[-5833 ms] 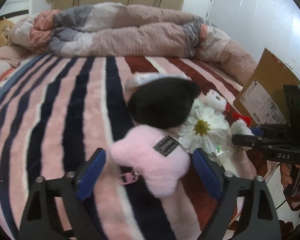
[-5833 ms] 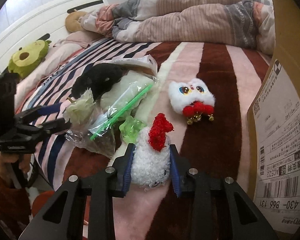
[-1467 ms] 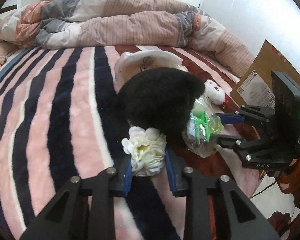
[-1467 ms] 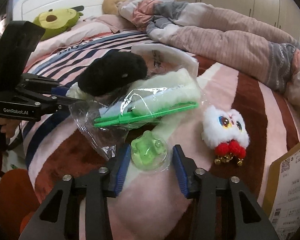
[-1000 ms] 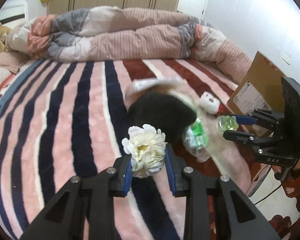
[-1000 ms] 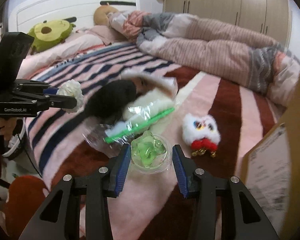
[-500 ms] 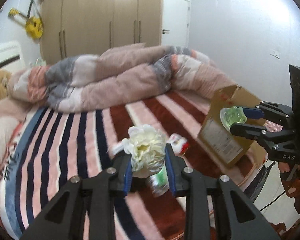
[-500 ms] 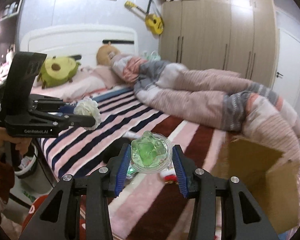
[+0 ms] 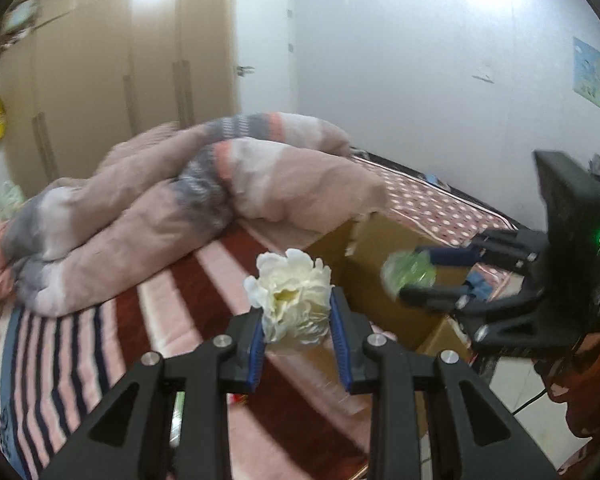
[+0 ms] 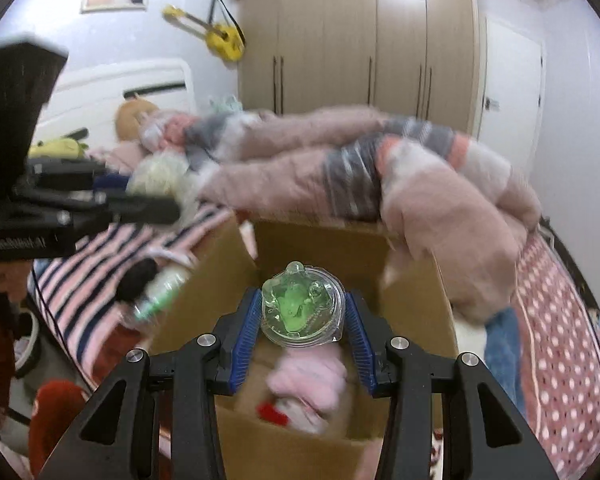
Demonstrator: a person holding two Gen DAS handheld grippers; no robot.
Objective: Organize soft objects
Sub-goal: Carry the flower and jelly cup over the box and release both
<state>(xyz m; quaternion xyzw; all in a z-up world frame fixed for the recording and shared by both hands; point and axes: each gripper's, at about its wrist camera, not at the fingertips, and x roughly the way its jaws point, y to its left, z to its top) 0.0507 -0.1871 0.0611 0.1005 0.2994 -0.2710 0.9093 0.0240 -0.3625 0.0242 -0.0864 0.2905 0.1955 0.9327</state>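
Bed (image 9: 228,280) at 9 o'clock, open cardboard box (image 10: 412,280) dead centre in right view, pink plush (image 10: 308,380) already inside. Right tongs (image 10: 302,312) clamp the clear green squishy cup (image 10: 302,304) over the box: slick, deformable, grip at rim. Left tongs (image 9: 296,316) pinch the white fabric flower (image 9: 292,296): light, crushable, hold at base. Both were down at the bed pile a second ago; now lifted boxward.
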